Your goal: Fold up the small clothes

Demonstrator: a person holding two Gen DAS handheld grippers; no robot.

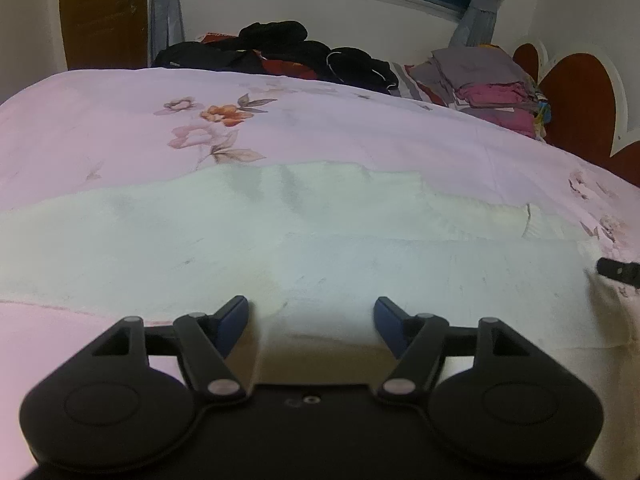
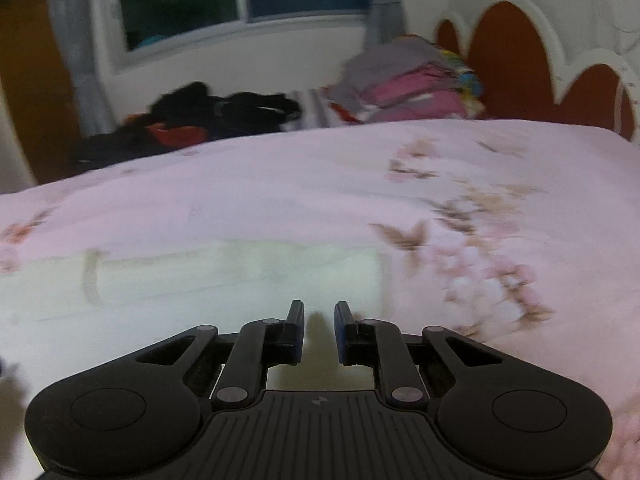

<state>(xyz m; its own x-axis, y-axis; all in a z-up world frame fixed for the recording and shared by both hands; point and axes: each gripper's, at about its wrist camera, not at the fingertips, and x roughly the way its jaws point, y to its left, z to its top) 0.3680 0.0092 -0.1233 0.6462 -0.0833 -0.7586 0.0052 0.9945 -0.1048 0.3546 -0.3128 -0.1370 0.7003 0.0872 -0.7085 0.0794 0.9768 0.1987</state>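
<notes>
A white garment [image 1: 320, 220] lies spread flat across the pink flowered bed cover [image 1: 360, 128]. My left gripper [image 1: 312, 308] hangs just above the garment's near part, jaws wide open, nothing between the blue pads. In the right wrist view the same white garment [image 2: 200, 280] ends in a straight right edge. My right gripper [image 2: 319, 308] sits over it near that edge, jaws drawn close with a narrow gap. This view is blurred, and I cannot make out whether cloth is pinched. A black tip of the right gripper [image 1: 618, 272] shows at the left wrist view's right edge.
A heap of dark clothes [image 1: 280, 48] lies at the bed's far side under the window. A folded stack of grey and magenta clothes [image 1: 488, 80] stands at the far right beside the red and white headboard [image 1: 580, 92]. Pink cover [image 2: 280, 184] stretches beyond the garment.
</notes>
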